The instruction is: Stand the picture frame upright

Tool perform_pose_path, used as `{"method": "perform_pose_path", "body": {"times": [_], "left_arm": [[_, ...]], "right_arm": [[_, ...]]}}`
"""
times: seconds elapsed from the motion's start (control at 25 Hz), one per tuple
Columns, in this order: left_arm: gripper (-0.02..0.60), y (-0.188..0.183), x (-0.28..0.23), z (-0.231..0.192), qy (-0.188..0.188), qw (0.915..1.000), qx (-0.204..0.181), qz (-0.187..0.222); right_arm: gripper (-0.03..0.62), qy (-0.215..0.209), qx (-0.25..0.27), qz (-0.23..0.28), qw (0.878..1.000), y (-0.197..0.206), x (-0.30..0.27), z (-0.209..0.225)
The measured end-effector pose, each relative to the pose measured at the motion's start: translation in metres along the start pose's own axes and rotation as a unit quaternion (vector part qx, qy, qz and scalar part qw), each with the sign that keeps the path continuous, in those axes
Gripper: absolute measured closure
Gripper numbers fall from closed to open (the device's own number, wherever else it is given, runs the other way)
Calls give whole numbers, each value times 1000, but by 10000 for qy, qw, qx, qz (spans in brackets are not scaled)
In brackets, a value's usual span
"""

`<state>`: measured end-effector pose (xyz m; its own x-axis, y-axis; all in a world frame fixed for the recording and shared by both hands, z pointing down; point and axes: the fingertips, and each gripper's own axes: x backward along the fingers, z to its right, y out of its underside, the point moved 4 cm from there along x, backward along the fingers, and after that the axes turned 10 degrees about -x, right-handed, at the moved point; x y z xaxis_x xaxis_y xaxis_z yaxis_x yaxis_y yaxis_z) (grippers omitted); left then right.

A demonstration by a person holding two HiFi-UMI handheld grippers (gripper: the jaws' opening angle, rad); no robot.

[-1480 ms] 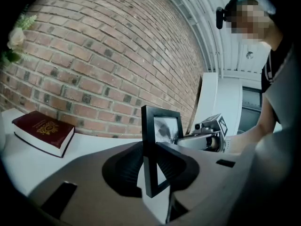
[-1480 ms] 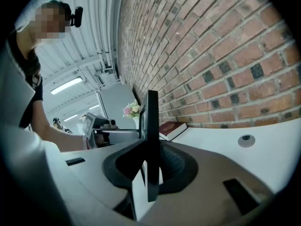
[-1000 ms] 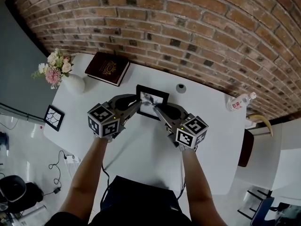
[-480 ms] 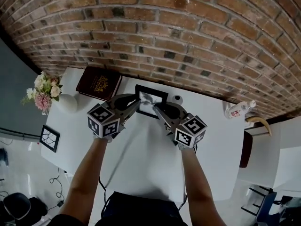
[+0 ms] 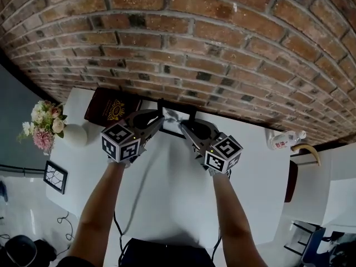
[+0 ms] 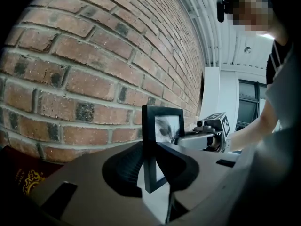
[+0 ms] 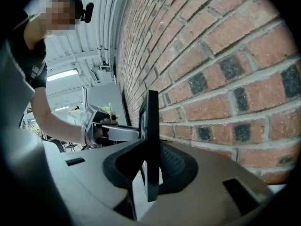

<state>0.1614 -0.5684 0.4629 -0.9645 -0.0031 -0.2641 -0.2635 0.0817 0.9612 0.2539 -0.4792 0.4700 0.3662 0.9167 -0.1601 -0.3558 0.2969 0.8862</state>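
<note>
Black-framed and held between my two claws, the picture frame (image 5: 177, 120) stands upright at the table's (image 5: 167, 199) far edge, about midway along it and close in front of the brick wall (image 5: 222, 49). Its glass faces back toward me and its back faces the bricks. From the head view its longer side seems to run across, parallel to the wall and the far edge, with the shorter sides vertical. The left gripper view shows the frame (image 6: 162, 135) almost edge-on from its left side, and the right gripper view shows the frame (image 7: 151, 140) as a thin dark vertical bar. I cannot tell whether its bottom edge rests on the white table or hangs just above it.

My left gripper (image 5: 159, 122) is clamped on the frame's left side, one pad on the front and one on the back; in its own view the left gripper (image 6: 153, 173) has the black moulding pinched between its jaws. My right gripper (image 5: 186, 127) is clamped the same way on the right side, and the right gripper (image 7: 150, 173) grips the edge squarely. Both point toward the wall, a little downward.

A dark red book (image 5: 111, 109) lies at the far edge, just left of the frame. A vase of flowers (image 5: 47, 128) stands near the far left corner, and a bottle (image 5: 283, 139) lies near the right edge.
</note>
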Motion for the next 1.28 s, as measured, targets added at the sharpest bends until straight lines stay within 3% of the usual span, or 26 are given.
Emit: {"method": "perform_pose_path", "body": {"times": [0.56, 0.84, 1.28], "left_arm": [[489, 4, -36, -51, -41, 9997, -117, -196], [489, 27, -51, -65, -230, 9995, 83, -194], [491, 43, -64, -79, -537, 9980, 55, -313]], "right_arm": [[518, 107, -30, 98, 9999, -4, -39, 50], [513, 119, -258, 10, 9996, 12, -52, 75], [507, 91, -369, 18, 9993, 22, -68, 97]]}}
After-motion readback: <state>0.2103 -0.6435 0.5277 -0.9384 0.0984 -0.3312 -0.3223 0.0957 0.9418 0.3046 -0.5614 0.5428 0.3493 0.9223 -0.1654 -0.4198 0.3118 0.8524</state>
